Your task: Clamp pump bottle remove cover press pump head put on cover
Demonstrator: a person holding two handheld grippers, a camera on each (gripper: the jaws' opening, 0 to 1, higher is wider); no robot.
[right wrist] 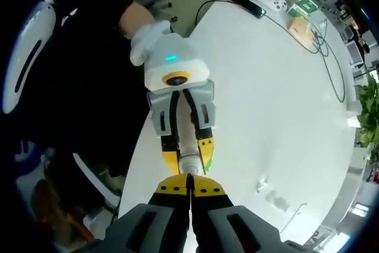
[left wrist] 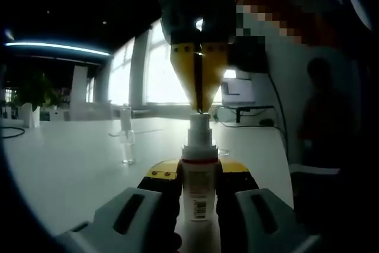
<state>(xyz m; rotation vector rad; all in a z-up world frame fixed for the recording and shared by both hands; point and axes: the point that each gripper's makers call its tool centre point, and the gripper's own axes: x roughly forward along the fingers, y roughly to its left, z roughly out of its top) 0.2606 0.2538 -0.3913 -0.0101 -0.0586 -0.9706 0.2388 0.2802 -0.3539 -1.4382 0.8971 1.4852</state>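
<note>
pump bottle (left wrist: 197, 185) stands upright at six o'clock, clamped by the left gripper (left wrist: 197, 189). the right gripper (left wrist: 199, 109), jaws closed, rests on the pump head (left wrist: 199, 124); press straight down. the clear cover (left wrist: 127, 146) waits at nine o'clock; the table (right wrist: 278, 117) edge is near.

Both grippers (right wrist: 185, 157) have grey bodies, yellow-tipped black jaws; person wears white glove (right wrist: 144, 38).

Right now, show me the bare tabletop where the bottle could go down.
The table is bare in a wide band between the left gripper clamping the pump bottle and the clear cover. It is crowded at the far end, around the cables and boxes.
</note>
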